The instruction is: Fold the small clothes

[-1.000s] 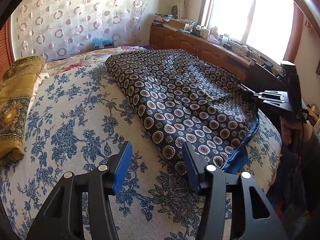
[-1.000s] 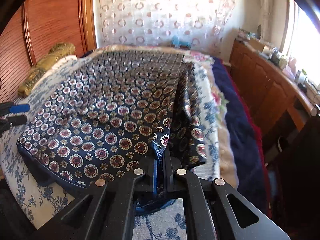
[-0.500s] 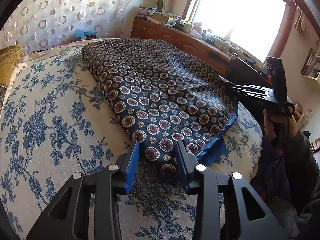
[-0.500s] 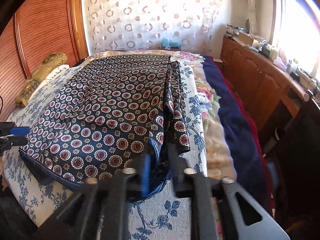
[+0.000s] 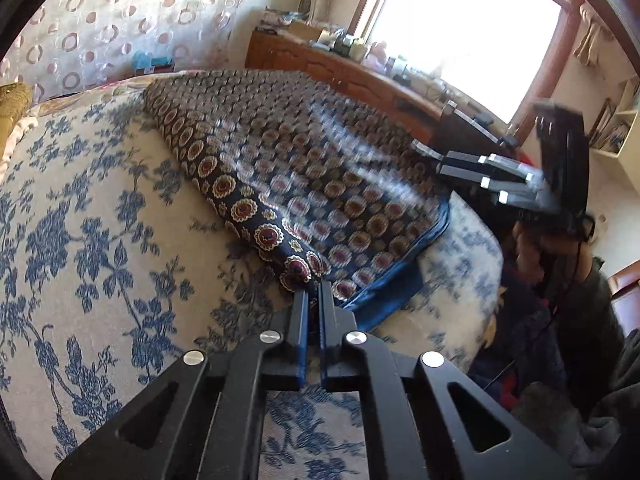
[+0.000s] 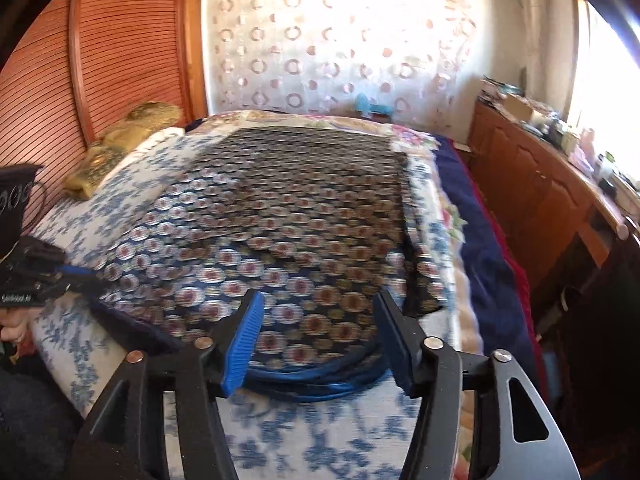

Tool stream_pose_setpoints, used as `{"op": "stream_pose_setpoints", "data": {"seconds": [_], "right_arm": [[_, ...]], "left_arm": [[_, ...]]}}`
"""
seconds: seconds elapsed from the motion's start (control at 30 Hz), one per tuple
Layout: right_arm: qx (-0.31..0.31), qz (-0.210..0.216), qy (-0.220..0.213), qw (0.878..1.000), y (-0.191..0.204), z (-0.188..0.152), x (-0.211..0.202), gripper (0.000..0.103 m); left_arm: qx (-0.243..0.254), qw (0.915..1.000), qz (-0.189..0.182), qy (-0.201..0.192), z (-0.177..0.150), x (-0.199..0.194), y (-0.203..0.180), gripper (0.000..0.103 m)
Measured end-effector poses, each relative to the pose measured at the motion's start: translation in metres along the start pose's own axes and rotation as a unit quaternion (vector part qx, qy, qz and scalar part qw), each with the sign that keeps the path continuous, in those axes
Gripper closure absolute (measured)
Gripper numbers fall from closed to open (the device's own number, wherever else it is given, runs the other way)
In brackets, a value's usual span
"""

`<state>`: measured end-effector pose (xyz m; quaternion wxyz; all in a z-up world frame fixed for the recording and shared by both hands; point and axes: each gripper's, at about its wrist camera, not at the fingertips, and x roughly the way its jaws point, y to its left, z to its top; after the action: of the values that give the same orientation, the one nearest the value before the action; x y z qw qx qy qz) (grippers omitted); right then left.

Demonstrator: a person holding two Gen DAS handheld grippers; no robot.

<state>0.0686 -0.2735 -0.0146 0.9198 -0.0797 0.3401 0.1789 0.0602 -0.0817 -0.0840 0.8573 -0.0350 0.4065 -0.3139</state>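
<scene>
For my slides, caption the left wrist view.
Left gripper pinches the patterned cloth's near corner on the floral bedspread.

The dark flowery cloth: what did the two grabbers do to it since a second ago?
The left gripper has just closed its jaws on the near corner of the cloth. The right gripper has just opened its jaws, letting its corner go. The cloth still lies on the bed.

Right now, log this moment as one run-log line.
left gripper: shut on patterned cloth corner | right gripper: open, fingers just opened, cloth between, unpressed | cloth: flat on bed
</scene>
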Motion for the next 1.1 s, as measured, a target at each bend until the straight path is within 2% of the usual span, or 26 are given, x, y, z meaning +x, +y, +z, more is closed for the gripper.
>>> {"op": "stream_pose_setpoints", "data": {"seconds": [0.1, 0.27, 0.5, 0.57, 0.73, 0.77, 0.83, 0.87, 0.97, 1.1], "right_arm": [[-0.014, 0.028, 0.0, 1.0, 0.016, -0.004, -0.001, 0.037], [-0.047, 0.047, 0.013, 0.998, 0.04, -0.016, 0.0, 0.036], [-0.056, 0.061, 0.029, 0.996, 0.04, -0.029, 0.004, 0.035], [-0.06, 0.055, 0.028, 0.996, 0.041, -0.031, 0.007, 0.035], [-0.071, 0.005, 0.031, 0.997, 0.028, -0.027, 0.019, 0.036], [-0.072, 0.002, 0.032, 0.997, 0.024, -0.024, 0.021, 0.041], [-0.077, 0.004, 0.032, 0.997, 0.022, -0.016, 0.025, 0.094], [-0.079, 0.005, 0.034, 0.996, 0.022, -0.012, 0.027, 0.098], [-0.095, -0.001, 0.014, 0.995, 0.024, 0.009, 0.027, 0.099], [-0.106, -0.012, -0.027, 0.994, 0.017, 0.058, 0.028, 0.099]], "left_arm": [[-0.007, 0.9998, -0.008, -0.018, 0.015, -0.009, -0.001, 0.099], [0.015, 0.9985, 0.0, -0.054, 0.043, -0.024, -0.012, 0.099], [0.032, 0.9965, 0.012, -0.076, 0.063, -0.028, -0.02, 0.1], [0.028, 0.9966, 0.011, -0.077, 0.065, -0.026, -0.018, 0.1], [0.023, 0.9961, 0.016, -0.084, 0.069, -0.026, -0.016, 0.1], [0.022, 0.996, 0.017, -0.085, 0.071, -0.027, -0.014, 0.1], [0.018, 0.9956, 0.019, -0.09, 0.074, -0.028, -0.01, 0.1], [0.017, 0.9956, 0.018, -0.091, 0.076, -0.028, -0.008, 0.1], [0.016, 0.9948, 0.029, -0.097, 0.087, -0.029, 0.0, 0.1], [0.011, 0.9932, 0.048, -0.105, 0.112, -0.025, 0.018, 0.1]]}}
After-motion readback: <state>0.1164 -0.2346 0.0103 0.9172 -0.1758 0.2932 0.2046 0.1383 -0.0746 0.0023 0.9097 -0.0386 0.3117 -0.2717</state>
